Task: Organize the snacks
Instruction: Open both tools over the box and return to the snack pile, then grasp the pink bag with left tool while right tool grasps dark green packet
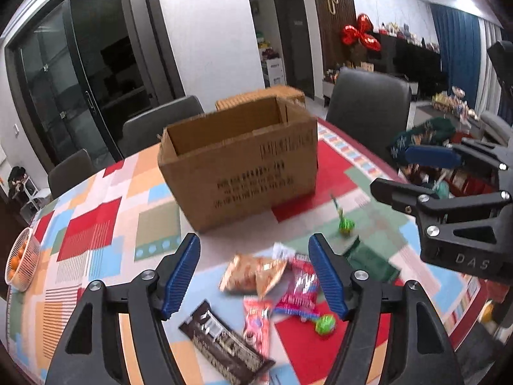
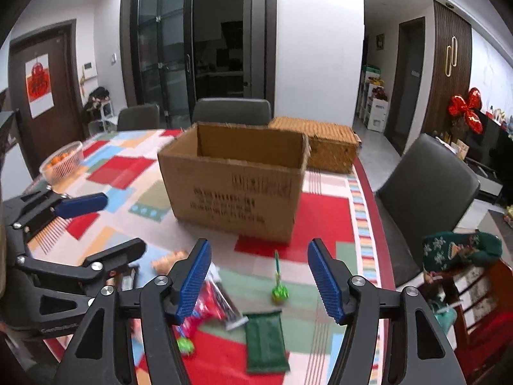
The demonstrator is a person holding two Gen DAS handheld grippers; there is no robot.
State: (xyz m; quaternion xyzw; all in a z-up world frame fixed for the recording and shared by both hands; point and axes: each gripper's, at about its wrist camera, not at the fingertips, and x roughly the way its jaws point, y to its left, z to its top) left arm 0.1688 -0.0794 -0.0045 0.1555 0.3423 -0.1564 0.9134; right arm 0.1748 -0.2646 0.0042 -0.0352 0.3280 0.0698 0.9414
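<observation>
An open empty cardboard box [image 1: 243, 163] [image 2: 237, 179] stands mid-table. Loose snacks lie in front of it: orange packets [image 1: 253, 274], a red-pink packet [image 1: 299, 288], a pink packet [image 1: 256, 324], a dark chocolate bar [image 1: 224, 343], two green lollipops [image 1: 346, 224] [image 1: 325, 324] and a dark green packet [image 2: 266, 340]. My left gripper [image 1: 256, 269] is open and empty above the orange packets. My right gripper [image 2: 259, 276] is open and empty above the far lollipop [image 2: 279, 292]; it also shows in the left wrist view [image 1: 413, 173].
A wicker basket [image 2: 330, 147] stands behind the box. A wire bowl of oranges [image 1: 21, 263] [image 2: 62, 160] sits at the table's left edge. Grey chairs [image 2: 426, 192] ring the patchwork-cloth table [image 1: 96, 224]. A cluttered red rack [image 2: 474, 288] stands at the right.
</observation>
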